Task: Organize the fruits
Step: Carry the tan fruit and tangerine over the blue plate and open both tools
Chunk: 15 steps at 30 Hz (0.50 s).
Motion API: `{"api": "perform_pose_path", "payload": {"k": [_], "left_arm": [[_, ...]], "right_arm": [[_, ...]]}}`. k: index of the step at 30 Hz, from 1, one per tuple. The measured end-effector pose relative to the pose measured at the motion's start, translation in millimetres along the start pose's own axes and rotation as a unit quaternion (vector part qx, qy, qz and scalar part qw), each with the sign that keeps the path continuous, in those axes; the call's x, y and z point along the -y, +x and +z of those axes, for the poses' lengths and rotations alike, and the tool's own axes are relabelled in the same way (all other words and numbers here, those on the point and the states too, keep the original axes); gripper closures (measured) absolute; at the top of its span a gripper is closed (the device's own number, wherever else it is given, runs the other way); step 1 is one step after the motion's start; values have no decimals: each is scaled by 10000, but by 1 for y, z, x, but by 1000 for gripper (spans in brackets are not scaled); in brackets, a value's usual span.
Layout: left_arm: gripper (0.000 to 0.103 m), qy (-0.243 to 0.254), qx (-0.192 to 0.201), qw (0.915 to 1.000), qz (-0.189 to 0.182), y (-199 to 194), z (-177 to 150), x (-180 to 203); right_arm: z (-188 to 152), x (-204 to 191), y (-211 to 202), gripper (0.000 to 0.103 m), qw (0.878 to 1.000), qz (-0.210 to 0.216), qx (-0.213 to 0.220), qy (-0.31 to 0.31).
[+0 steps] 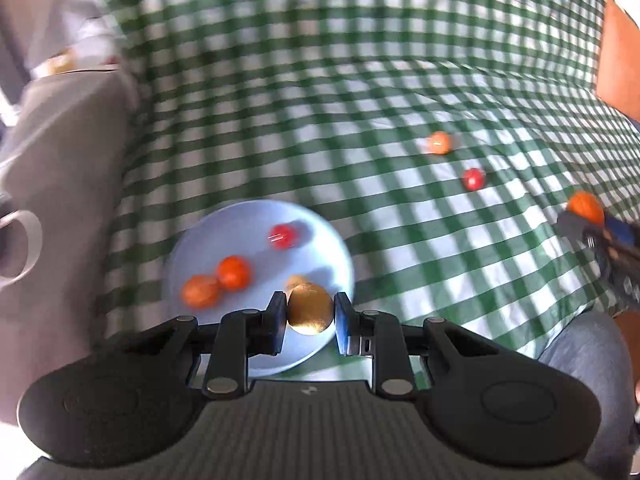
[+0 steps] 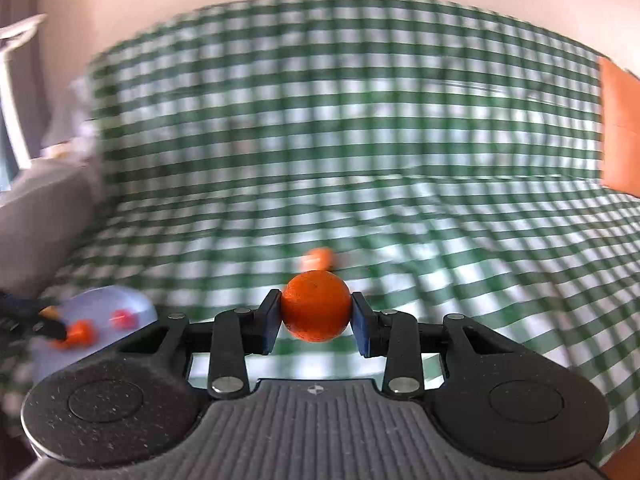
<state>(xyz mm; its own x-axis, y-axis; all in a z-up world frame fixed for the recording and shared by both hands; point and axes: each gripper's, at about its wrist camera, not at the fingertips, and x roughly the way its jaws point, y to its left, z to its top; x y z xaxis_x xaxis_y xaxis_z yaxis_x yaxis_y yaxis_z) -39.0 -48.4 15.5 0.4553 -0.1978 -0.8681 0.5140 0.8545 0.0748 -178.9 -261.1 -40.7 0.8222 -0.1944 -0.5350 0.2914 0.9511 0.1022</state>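
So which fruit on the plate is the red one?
The small red fruit toward the far side of the blue plate. The two fruits near the plate's left edge are orange, not red.

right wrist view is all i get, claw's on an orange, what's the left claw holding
Observer: The left claw is shut on a small golden-brown fruit, seen over the near side of the pale blue plate.
Operator: how many fruits on that plate, i only see a corner of it
Observer: At least three: two orange fruits side by side and a red one further back. Something pale shows just behind the held fruit; too blurred to name.
Operator: anything still loose on the cloth
Observer: Yes, an orange fruit and a red fruit lie apart on the checked cloth, to the right of the plate in the left wrist view.
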Motion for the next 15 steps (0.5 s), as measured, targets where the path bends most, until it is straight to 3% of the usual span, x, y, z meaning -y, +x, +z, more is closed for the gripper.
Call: {"api": "perform_pose_path", "payload": {"k": [7,15], "left_arm": [[75,-563,-4,9983,138,-45,-50,-56],[75,-818,126,9964,166,-67,-88,-81]], "right_arm": [[-11,-83,-49,65,9943,1024,-186,-232],[-19,-142,-81,65,9851,1515,-252,-774]]}}
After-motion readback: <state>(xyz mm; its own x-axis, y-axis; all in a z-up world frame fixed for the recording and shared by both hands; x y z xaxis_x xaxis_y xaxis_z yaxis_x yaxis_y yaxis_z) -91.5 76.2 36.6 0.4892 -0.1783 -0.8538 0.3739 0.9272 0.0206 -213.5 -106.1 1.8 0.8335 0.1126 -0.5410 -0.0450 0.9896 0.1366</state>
